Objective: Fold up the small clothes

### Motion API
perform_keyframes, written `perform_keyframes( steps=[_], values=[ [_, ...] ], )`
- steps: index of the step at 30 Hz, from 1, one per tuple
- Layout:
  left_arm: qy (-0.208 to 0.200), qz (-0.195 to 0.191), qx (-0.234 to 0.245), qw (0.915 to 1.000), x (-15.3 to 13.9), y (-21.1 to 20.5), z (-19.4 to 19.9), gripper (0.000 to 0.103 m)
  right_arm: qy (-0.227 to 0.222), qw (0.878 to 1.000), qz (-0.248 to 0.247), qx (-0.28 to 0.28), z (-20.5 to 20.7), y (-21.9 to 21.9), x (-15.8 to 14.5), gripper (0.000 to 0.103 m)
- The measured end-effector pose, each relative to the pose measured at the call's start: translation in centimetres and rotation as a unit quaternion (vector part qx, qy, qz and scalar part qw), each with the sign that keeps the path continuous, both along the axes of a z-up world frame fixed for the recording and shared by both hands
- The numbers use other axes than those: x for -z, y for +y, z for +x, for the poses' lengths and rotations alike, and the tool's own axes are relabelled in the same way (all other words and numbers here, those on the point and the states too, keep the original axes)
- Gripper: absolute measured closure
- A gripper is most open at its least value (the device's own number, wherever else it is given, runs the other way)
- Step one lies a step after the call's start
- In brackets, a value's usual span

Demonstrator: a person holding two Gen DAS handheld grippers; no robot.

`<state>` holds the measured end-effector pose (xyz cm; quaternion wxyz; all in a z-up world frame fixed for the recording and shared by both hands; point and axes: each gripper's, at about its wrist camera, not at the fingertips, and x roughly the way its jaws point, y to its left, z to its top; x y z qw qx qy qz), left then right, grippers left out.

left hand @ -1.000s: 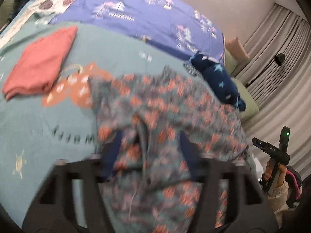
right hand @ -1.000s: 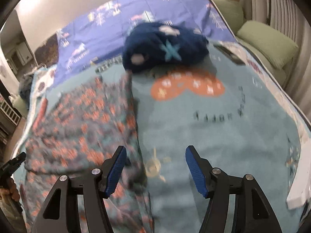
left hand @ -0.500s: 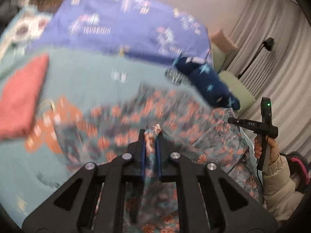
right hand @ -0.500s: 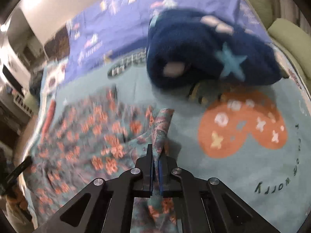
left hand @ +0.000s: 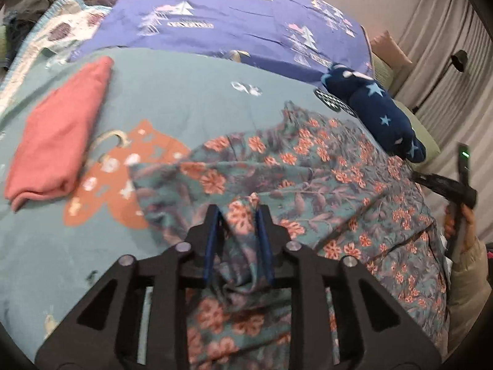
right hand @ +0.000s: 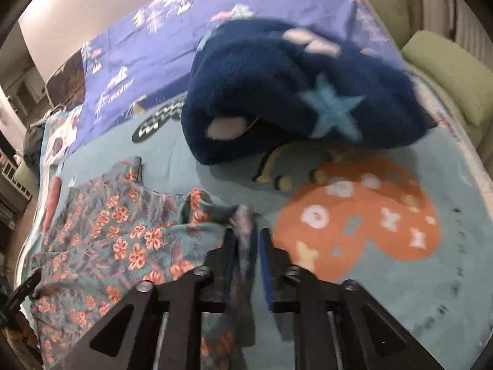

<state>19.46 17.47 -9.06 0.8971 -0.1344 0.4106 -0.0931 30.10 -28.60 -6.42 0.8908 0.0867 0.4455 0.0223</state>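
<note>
The flowered garment (left hand: 308, 178) lies spread on the bed's blanket (left hand: 185, 92), a ridge of its cloth standing between the fingers (left hand: 212, 240) of the left gripper (left hand: 237, 212) as its jaws open. To its left on the blanket rests a folded cloth (left hand: 58, 141). Behind and to the right sits the starred plush bundle (left hand: 379, 117), at the edge of the sheet (left hand: 246, 15) further back. In the right wrist view, the garment's edge runs up between the opening fingers of the right gripper (right hand: 246, 231), the bundle beyond it, pillows (right hand: 446, 61) at far right.
</note>
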Motion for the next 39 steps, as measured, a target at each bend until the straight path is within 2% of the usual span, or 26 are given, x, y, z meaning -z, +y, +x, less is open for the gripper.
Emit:
perform_keyframes(
  steps=[2,3,4,5,6,7,8,9,12,14,16,19,23,26,30,35,37,38,39],
  values=[
    [-0.016,0.007,-0.006,0.9998,-1.2,0.2,-0.8,0.073,-0.017,0.999,-0.003,-0.029,-2.6,0.4,-1.7,0.083],
    [-0.026,0.007,-0.003,0.9996,-1.8,0.2,-1.3,0.070,-0.019,0.999,0.004,-0.047,-3.6,0.7,-2.2,0.082],
    [-0.035,0.010,0.001,0.9993,-2.2,0.1,-1.8,0.062,-0.016,0.997,0.012,-0.072,-4.8,1.2,-2.4,0.080],
    [-0.040,0.021,0.005,0.9990,-2.3,-0.1,-2.3,0.057,-0.001,0.995,0.018,-0.103,-6.1,1.9,-2.0,0.073],
    [-0.034,0.036,0.005,0.9988,-2.0,-0.4,-2.6,0.057,0.015,0.993,0.013,-0.116,-6.8,2.4,-1.3,0.067],
    [-0.022,0.047,0.004,0.9986,-1.4,-0.8,-2.4,0.057,0.043,0.992,-0.018,-0.120,-7.5,3.1,0.1,0.067],
    [-0.004,0.052,0.007,0.9986,-0.7,-1.2,-2.4,0.057,0.058,0.991,-0.047,-0.112,-7.7,3.2,0.9,0.067],
    [0.010,0.049,0.013,0.9987,-0.1,-1.4,-2.8,0.058,0.066,0.990,-0.062,-0.104,-8.3,2.9,1.9,0.063],
    [0.020,0.045,0.024,0.9985,0.1,-1.6,-5.5,0.061,0.048,0.997,-0.017,-0.061,-10.4,0.9,0.9,0.062],
    [0.011,0.028,0.025,0.9992,-0.9,-1.4,-8.2,0.061,0.027,0.998,-0.029,-0.038,-12.4,0.3,-0.7,0.062],
    [-0.002,-0.005,0.038,0.9993,-2.1,-1.3,-10.9,0.061,0.007,0.998,-0.051,-0.042,-14.9,0.2,-2.3,0.062],
    [-0.008,-0.017,0.075,0.9970,-3.2,-2.1,-14.2,0.061,0.001,0.996,-0.046,-0.082,-18.5,0.8,-3.6,0.060],
    [-0.003,-0.011,0.109,0.9939,-3.4,-3.7,-17.6,0.060,0.013,0.993,-0.039,-0.112,-22.3,2.1,-2.9,0.060],
    [0.010,-0.002,0.101,0.9948,-2.7,-4.0,-19.3,0.060,0.027,0.993,-0.040,-0.110,-24.4,2.0,-1.7,0.060],
    [0.037,-0.015,0.089,0.9953,-1.2,-3.5,-21.9,0.051,0.041,0.995,-0.011,-0.089,-26.9,0.2,-0.6,0.060],
    [0.069,-0.044,0.097,0.9918,0.4,-3.6,-25.4,0.050,0.052,0.996,0.017,-0.076,-30.1,-1.6,0.5,0.060],
    [0.070,-0.047,0.094,0.9920,0.7,-3.7,-26.3,0.050,0.056,0.995,0.030,-0.077,-31.5,-1.9,0.8,0.059],
    [0.069,-0.051,0.091,0.9921,0.7,-3.8,-26.7,0.053,0.058,0.995,0.035,-0.079,-32.1,-2.1,1.0,0.059],
    [0.065,-0.056,0.089,0.9923,0.7,-3.8,-27.1,0.063,0.060,0.994,0.038,-0.081,-32.7,-2.0,1.2,0.058]
  ],
)
